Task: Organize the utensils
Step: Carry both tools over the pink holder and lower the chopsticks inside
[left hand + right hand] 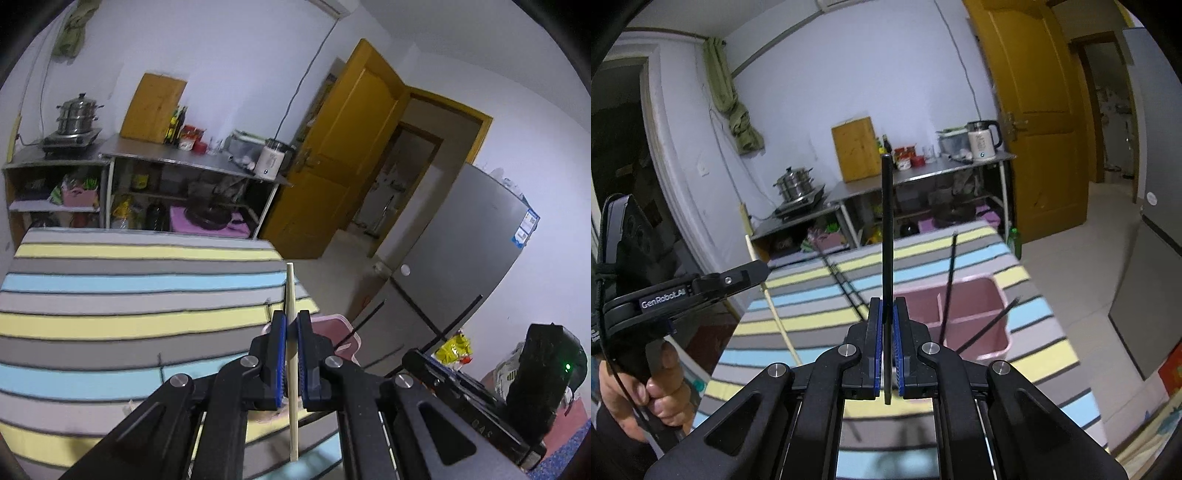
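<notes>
My left gripper (291, 321) is shut on a light wooden chopstick (291, 291) that stands upright above the striped tablecloth (110, 288). My right gripper (886, 310) is shut on a black chopstick (887, 221), also upright. A pink two-compartment holder (971, 295) stands on the cloth just right of my right gripper, with two black chopsticks (948, 280) leaning in it. In the left wrist view the holder (340, 325) shows behind my fingers. Another wooden chopstick (777, 317) and a black chopstick (842, 280) lie on the cloth to the left.
The left gripper and the hand holding it (657, 391) show at the left of the right wrist view. Beyond the table are metal shelves (177, 158) with a steamer pot (75, 116), a yellow door (351, 155) and a grey fridge (458, 266).
</notes>
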The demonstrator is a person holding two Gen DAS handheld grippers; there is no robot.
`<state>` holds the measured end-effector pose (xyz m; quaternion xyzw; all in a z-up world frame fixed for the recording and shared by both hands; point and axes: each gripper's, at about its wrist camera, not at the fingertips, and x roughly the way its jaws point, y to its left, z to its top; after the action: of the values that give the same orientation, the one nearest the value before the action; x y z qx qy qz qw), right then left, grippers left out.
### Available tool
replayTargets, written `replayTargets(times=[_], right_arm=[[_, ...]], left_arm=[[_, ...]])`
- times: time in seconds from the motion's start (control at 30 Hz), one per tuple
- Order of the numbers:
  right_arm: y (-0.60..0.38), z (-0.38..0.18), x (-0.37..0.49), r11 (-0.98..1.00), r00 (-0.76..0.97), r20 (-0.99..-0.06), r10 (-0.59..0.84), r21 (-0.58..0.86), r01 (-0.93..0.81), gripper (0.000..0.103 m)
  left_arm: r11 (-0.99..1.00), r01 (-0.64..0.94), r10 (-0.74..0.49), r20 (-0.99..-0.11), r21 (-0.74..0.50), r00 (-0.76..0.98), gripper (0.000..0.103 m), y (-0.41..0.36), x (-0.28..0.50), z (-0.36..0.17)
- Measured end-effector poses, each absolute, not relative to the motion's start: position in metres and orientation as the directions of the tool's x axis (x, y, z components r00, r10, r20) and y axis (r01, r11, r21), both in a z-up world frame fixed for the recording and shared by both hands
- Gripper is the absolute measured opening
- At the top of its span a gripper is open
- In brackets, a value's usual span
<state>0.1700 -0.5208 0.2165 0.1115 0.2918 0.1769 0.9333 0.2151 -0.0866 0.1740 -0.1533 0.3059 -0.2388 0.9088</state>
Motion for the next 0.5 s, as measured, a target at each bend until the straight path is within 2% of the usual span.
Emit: replayTargets(times=[0.27, 0.5], right_arm=[[-0.539, 0.232, 0.191, 0.915, 0.803, -0.462, 0.376, 0.325, -0.241, 0.006], [-0.544, 0.224, 0.206, 0.917, 0.809, -0.461, 0.363, 0.333, -0.222, 0.006]], left_arm=[[0.856, 0.351, -0.497, -0.411, -0.380, 0.765, 0.006, -0.119, 0.247, 0.190], [0.881, 0.352, -0.461, -0.397, -0.317, 0.794, 0.006, -0.141, 0.263, 0.178]])
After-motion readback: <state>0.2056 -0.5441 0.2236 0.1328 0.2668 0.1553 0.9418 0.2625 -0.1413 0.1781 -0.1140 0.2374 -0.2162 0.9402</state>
